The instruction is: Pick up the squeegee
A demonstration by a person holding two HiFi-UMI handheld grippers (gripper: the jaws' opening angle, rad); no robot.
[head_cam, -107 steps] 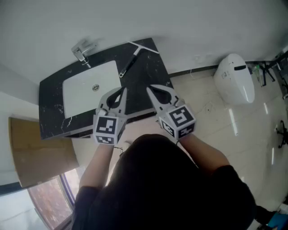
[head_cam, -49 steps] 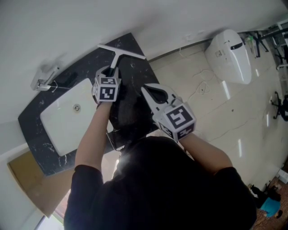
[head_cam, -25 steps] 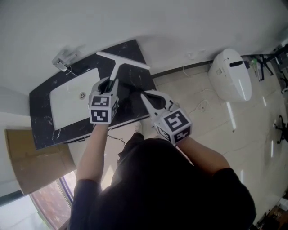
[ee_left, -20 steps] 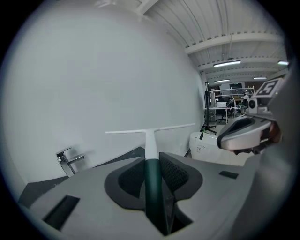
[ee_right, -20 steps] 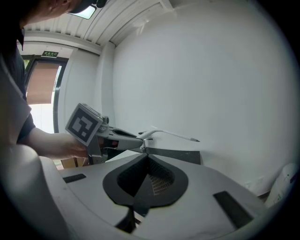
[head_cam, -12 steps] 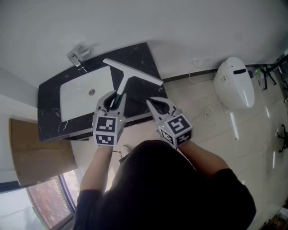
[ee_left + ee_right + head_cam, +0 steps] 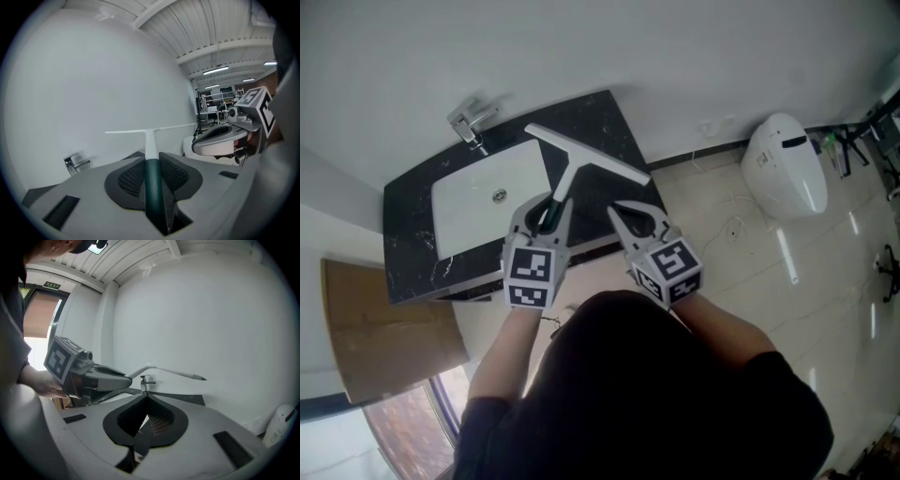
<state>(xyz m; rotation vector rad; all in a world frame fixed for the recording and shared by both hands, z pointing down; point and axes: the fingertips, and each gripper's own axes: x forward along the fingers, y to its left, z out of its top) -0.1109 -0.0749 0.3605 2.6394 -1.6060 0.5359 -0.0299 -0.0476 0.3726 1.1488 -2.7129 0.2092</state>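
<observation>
There is one squeegee (image 7: pixel 572 176), and two grippers are working by one sink (image 7: pixel 464 208) with one chrome tap (image 7: pixel 472 122). The squeegee is showing a thin white T-shaped blade, a white shaft and a rounded dark green handle. It is hanging just right of the white rectangular sink, over the black veined counter (image 7: pixel 602 117). The left gripper (image 7: pixel 553 208) is clamping the handle between its mesh-textured pads. The right gripper (image 7: pixel 621 211) is hovering further right of the sink, with its tips together on nothing.
</observation>
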